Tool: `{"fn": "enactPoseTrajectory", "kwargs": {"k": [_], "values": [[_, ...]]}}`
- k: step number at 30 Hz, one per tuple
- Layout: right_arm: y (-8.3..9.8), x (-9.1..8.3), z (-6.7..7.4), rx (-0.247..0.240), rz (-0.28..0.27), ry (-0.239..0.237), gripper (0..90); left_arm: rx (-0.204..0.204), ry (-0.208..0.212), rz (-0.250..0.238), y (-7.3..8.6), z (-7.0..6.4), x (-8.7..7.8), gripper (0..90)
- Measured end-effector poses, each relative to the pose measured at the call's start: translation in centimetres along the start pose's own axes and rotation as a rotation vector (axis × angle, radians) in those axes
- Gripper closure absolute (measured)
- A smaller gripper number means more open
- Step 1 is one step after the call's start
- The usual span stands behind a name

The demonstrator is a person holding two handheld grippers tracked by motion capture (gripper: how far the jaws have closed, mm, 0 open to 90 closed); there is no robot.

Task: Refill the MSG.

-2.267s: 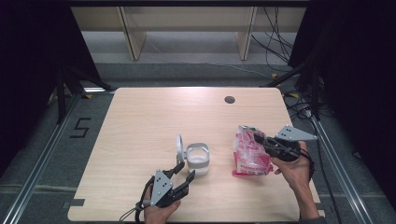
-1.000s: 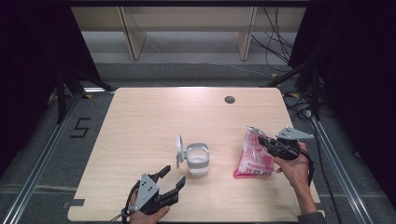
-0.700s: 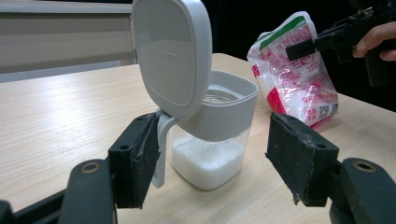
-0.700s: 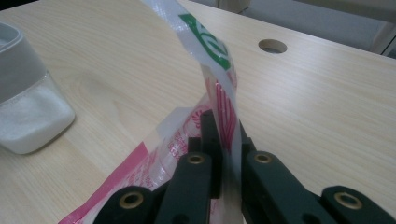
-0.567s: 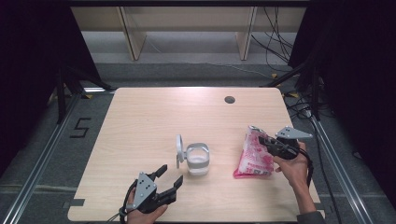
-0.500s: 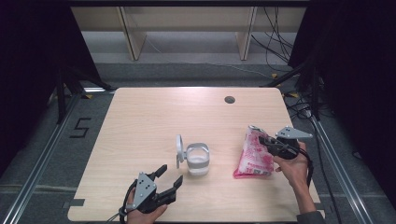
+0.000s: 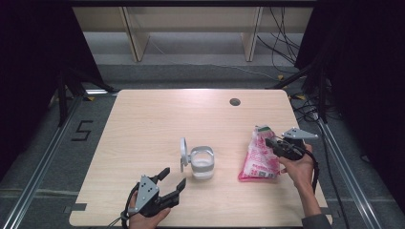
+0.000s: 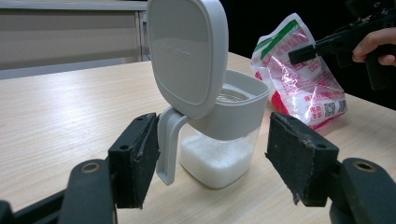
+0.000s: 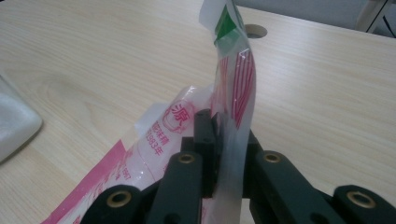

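Sugar bag, a thin crinkly pink-and-white plastic pouch with a green-printed top corner, lies slumped on the right part of the table, and my right gripper has its fingers pinched on the bag's upper film. In the right gripper view that film stands up between the pads as a thin translucent sheet, and the fingers have just been easing apart a little with the plastic between them, though they look clamped on it to me. My left gripper waits near the front edge with its fingers wide and holding nothing; the container stands just ahead of them, between the two rough black pads but untouched. It is a squarish clear tub with a grey collar, a grey handle and a hinged grey lid tipped upright (already open, and white grains fill the lower part). I judge the step to be raising the bag for a pour into the tub. Next I would want a firm hold on that slippery film, and the left fingers closing on the tub to steady it.
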State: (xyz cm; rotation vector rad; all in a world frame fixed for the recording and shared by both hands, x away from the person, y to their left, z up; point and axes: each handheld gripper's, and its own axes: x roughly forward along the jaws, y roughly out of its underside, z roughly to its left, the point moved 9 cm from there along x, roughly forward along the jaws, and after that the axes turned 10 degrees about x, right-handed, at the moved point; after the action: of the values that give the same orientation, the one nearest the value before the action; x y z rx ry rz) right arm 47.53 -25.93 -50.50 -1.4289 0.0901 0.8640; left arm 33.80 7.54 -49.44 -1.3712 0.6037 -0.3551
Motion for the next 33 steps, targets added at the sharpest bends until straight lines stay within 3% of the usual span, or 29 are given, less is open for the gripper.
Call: {"fn": "enactPoseTrajectory", "kwargs": {"k": [3,7,8,9,10,12,14,15,17,18,21,22,24,25,26,28,33], "values": [[0.2,0.2,-0.4,0.01,0.005,0.013,81.5,0.002,-0.003,0.001,0.0,0.1,0.0,33.5],[0.3,-0.1,-0.9,0.052,0.009,0.064,74.1,0.0,-0.003,0.007,0.1,0.0,0.0,33.5],[0.3,-0.2,-0.9,0.07,0.009,0.057,72.4,0.006,0.0,0.01,0.1,0.0,0.1,33.5],[0.1,-0.3,-1.1,0.053,0.0,0.057,70.4,0.007,0.004,-0.002,0.1,0.0,0.2,33.5],[-0.1,-0.4,-1.6,0.035,-0.015,0.088,69.2,0.003,0.002,0.009,0.1,-0.1,0.1,33.5],[0.0,-0.8,-1.3,0.056,-0.005,0.091,69.2,0.003,0.001,0.011,0.1,-0.1,0.1,33.5],[-0.1,-0.9,-1.6,0.038,-0.008,0.098,67.4,0.005,0.005,0.003,0.1,-0.1,0.2,33.6],[-0.1,-1.0,-1.6,0.051,-0.001,0.099,64.9,0.008,0.005,0.001,0.1,0.0,0.1,33.5],[-0.2,-1.2,-2.1,0.038,-0.009,0.131,62.8,0.002,-0.004,0.011,0.1,0.1,0.0,33.6],[-0.2,-1.2,-1.6,0.082,-0.028,0.123,62.3,-0.001,-0.006,0.01,0.1,0.1,0.0,33.6],[-0.5,-1.6,-1.7,0.053,-0.034,0.12,60.5,0.002,-0.006,0.014,0.2,0.3,-0.1,33.6],[-0.8,-2.1,-1.7,0.057,-0.045,0.139,55.7,0.002,-0.01,0.011,0.2,0.4,-0.1,33.6],[-1.3,-2.7,-1.7,0.047,-0.074,0.165,55.7,-0.003,-0.012,-0.002,0.1,0.5,-0.1,33.7],[-1.5,-2.8,-1.3,0.056,-0.096,0.139,54.9,-0.002,-0.014,0.001,0.1,0.6,-0.1,33.8],[-1.6,-3.0,-0.9,0.079,-0.104,0.143,53.9,-0.002,-0.014,0.001,0.1,0.6,-0.1,33.9],[-1.8,-3.1,-0.3,0.045,-0.113,0.104,51.9,-0.007,-0.019,0.01,0.1,0.7,-0.2,33.9],[-1.5,-3.3,1.9,0.068,-0.101,0.057,48.8,0.002,-0.016,0.007,0.2,1.0,-0.1,34.5]]}}
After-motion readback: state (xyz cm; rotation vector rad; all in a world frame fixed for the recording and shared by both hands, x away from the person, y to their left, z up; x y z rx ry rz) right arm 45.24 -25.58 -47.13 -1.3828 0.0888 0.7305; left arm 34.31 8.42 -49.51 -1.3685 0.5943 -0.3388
